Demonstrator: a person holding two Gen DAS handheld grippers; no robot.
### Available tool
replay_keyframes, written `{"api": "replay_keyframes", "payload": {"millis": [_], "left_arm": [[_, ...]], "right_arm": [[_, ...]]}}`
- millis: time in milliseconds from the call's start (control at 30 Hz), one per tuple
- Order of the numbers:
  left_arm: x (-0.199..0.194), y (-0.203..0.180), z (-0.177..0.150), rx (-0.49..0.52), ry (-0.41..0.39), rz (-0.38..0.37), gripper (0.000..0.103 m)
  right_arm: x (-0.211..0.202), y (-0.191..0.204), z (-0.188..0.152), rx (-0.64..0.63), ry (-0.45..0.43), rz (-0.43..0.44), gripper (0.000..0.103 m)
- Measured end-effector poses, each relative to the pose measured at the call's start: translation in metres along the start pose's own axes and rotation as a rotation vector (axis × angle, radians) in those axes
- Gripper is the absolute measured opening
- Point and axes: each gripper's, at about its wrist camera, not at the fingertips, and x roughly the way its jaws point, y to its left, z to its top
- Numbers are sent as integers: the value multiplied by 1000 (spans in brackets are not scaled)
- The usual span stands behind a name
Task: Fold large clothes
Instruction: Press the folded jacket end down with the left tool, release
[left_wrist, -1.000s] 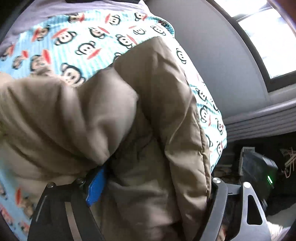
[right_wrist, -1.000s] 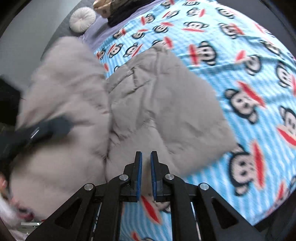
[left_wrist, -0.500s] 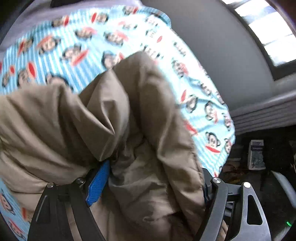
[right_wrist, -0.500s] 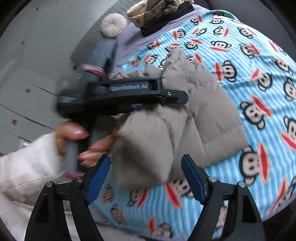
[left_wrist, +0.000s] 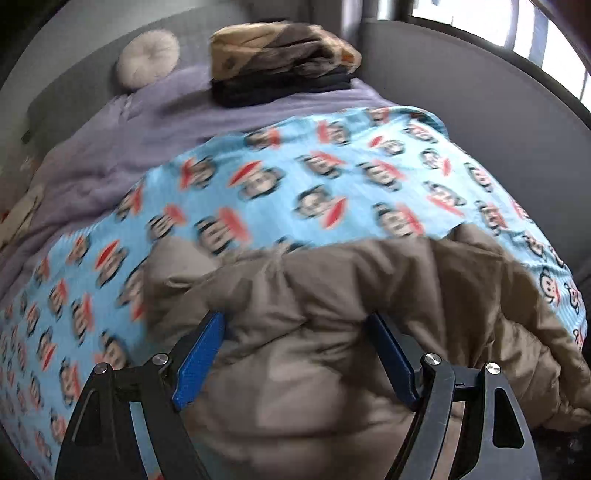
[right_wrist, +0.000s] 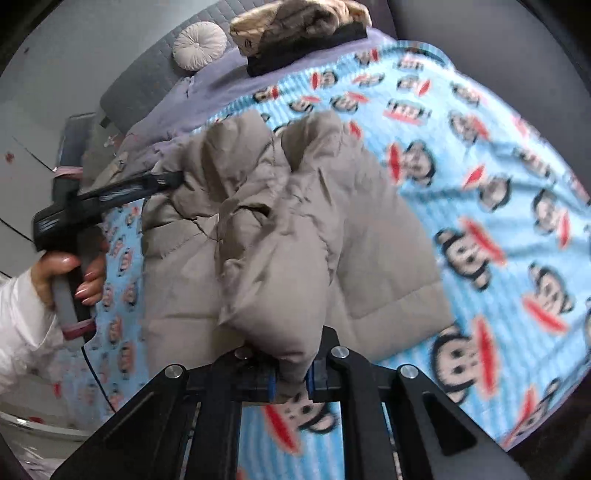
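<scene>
A big puffy grey-brown padded jacket (right_wrist: 280, 236) lies in a bunched heap on a bed covered by a light blue blanket with cartoon monkey faces (right_wrist: 480, 192). The jacket sits near the front edge of the bed, with blue blanket showing on both sides of it. The right tongs (right_wrist: 290, 382) are closing on a fat fold of the jacket, and the blue pads (right_wrist: 272, 387) squeeze the cloth on both sides, so the fold sticks up out of them like a little pillow. The left tongs (left_wrist: 295, 354) are spread wide, with a thick lump of the jacket filling the gap between the two blue pads (left_wrist: 199, 358). The pads sit right against the cloth, but the left wrist view is blurry there. In the right wrist view you can see the left tongs from the side, black and long, poking into the far side of the jacket. A hand (right_wrist: 70, 273) in a white sleeve (right_wrist: 22, 325) holds its grey handle. At the far end of the bed lies a pale purple sheet (left_wrist: 147, 125). On it sits a stack of folded clothes, tan and brown on top and black below (left_wrist: 280, 62). Beside the stack, a round white cushion with a button in the middle (left_wrist: 149, 59) leans on a grey padded headboard (right_wrist: 147, 70).
</scene>
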Motion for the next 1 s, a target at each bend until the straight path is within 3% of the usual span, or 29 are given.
{"api": "replay_keyframes", "payload": {"millis": [100, 200, 300, 433, 533, 633, 733, 867, 933, 1000], "left_arm": [[16, -42, 15, 46, -20, -63, 81], [38, -82, 24, 113, 7, -60, 81], [54, -104, 31, 122, 45, -84, 81], [71, -127, 34, 169, 78, -62, 81], [77, -129, 34, 163, 91, -55, 81], [79, -126, 34, 151, 100, -56, 81], [81, -127, 34, 154, 107, -47, 81], [80, -129, 32, 165, 109, -38, 81], [81, -128, 32, 162, 113, -38, 81], [79, -128, 34, 157, 124, -33, 81]], "right_arm": [[1, -24, -5, 67, 0, -39, 11], [8, -53, -11, 156, 14, -40, 11], [19, -85, -18, 268, 32, -34, 11], [40, -121, -26, 400, 73, 28, 13], [29, -138, -23, 460, 93, 40, 13], [-9, -145, -17, 458, 17, 13, 15], [-45, -137, 1, 369, -78, -18, 15], [-69, -117, 40, 281, -191, 12, 16], [-68, -106, 58, 252, -209, 48, 16], [-50, -93, 73, 190, -148, 77, 16]]}}
